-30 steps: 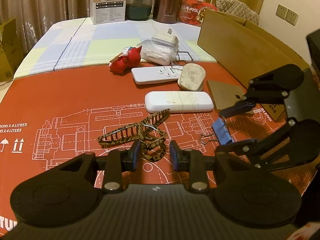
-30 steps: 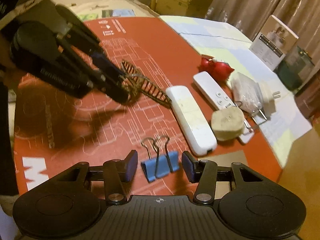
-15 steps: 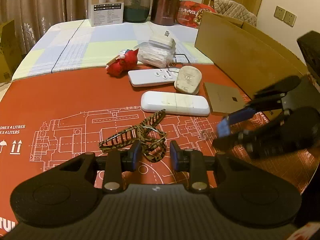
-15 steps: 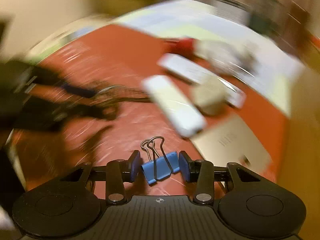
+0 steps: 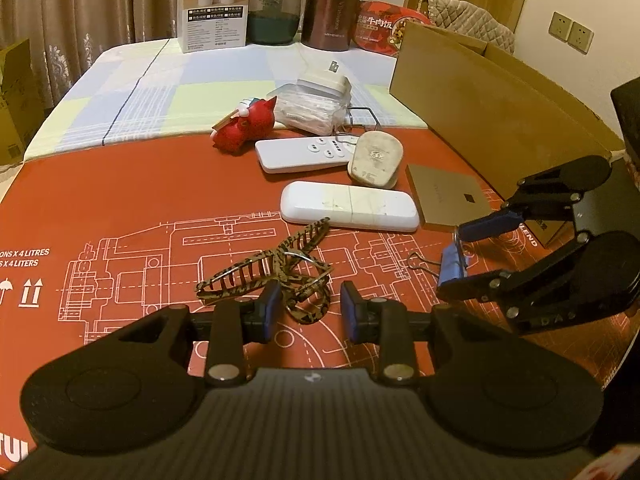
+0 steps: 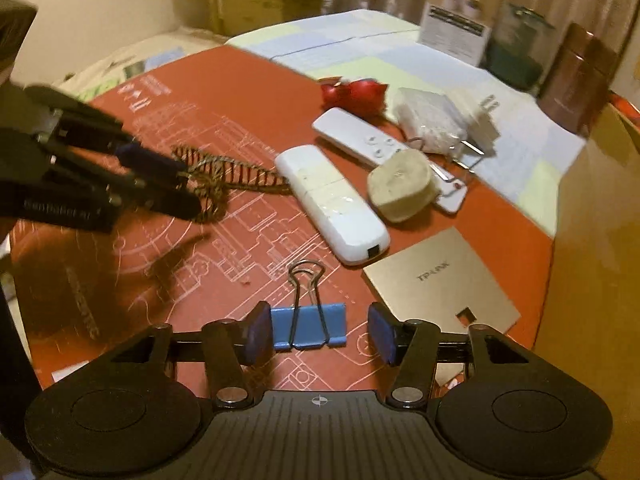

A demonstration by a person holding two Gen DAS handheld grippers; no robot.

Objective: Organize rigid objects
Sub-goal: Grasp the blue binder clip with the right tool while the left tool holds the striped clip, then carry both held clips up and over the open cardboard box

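A blue binder clip (image 6: pixel 308 326) is framed by the right gripper (image 6: pixel 318 334) — jaws just opened, right pad clear. A leopard-print hair claw (image 5: pixel 268 278) is pinched by the near-closed left gripper (image 5: pixel 308 312).

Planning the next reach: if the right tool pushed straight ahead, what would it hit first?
Probably the blue binder clip, already lying between the right tool's open jaws; beyond its wire handles, the red mat.

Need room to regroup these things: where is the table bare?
Bare: the red mat left of the leopard hair claw, out to its printed edge; also the checked cloth between the white carton and red toy. Crowded: the button remote, blank remote, plug and gold card beside the cardboard box.
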